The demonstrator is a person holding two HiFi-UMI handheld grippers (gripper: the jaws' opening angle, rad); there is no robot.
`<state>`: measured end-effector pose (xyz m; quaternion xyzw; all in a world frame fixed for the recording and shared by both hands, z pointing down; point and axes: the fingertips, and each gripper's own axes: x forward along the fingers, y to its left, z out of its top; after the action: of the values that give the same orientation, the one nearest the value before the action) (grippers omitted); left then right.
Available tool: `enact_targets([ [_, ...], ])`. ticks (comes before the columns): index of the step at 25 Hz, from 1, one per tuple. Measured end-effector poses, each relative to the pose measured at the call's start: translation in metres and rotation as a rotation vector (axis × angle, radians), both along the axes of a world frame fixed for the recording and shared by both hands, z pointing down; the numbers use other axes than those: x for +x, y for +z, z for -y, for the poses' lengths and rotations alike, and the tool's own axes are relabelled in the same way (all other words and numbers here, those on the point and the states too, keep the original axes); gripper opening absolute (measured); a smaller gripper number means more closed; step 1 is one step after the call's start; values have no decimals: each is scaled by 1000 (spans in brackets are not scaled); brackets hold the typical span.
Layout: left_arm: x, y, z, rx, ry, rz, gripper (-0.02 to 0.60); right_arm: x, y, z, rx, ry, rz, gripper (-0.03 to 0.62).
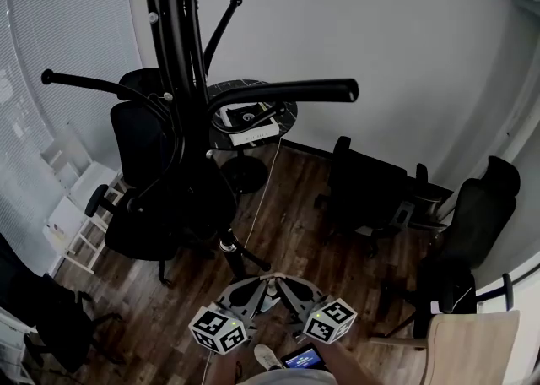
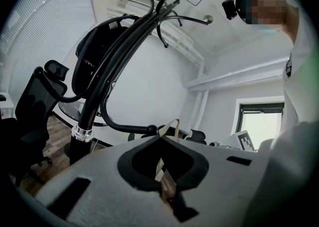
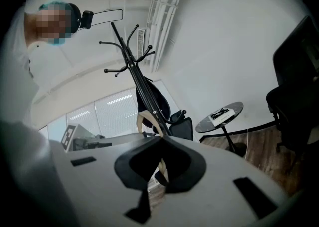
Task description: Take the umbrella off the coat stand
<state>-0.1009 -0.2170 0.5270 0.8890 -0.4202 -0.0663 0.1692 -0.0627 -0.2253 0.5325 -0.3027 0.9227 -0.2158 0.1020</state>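
As the head camera looks down, the two tools come first, side by side at the bottom edge. The left gripper [image 1: 251, 294] and the right gripper [image 1: 294, 290] have their marker cubes toward the person and their noses angled in at each other. The left jaws are pressed together with nothing between them, and the right jaws are the same, closed and empty. A small lit screen [image 1: 302, 358] glows just below them, with a pale wooden chair [image 1: 472, 345] off to the right. Further out on the wooden floor [image 1: 295, 231] rises the black coat stand [image 1: 173, 54], well apart from both grippers. The umbrella [image 2: 92, 52], a dark folded bundle, hangs high on the stand against its pole. Beyond that are a black office chair [image 1: 371, 189] and a round glass table [image 1: 291, 117] by the white wall.
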Motion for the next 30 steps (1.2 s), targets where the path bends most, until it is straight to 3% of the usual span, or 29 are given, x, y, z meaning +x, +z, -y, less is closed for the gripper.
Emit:
enact_targets([
  [16,33,-10,-39,-15,-48,-53,20,32,-10,-45,-38,-46,-11,12],
  [30,78,-18,-94,-12,-45,-56,20,75,-19,-101,-7,-41,-54,12],
])
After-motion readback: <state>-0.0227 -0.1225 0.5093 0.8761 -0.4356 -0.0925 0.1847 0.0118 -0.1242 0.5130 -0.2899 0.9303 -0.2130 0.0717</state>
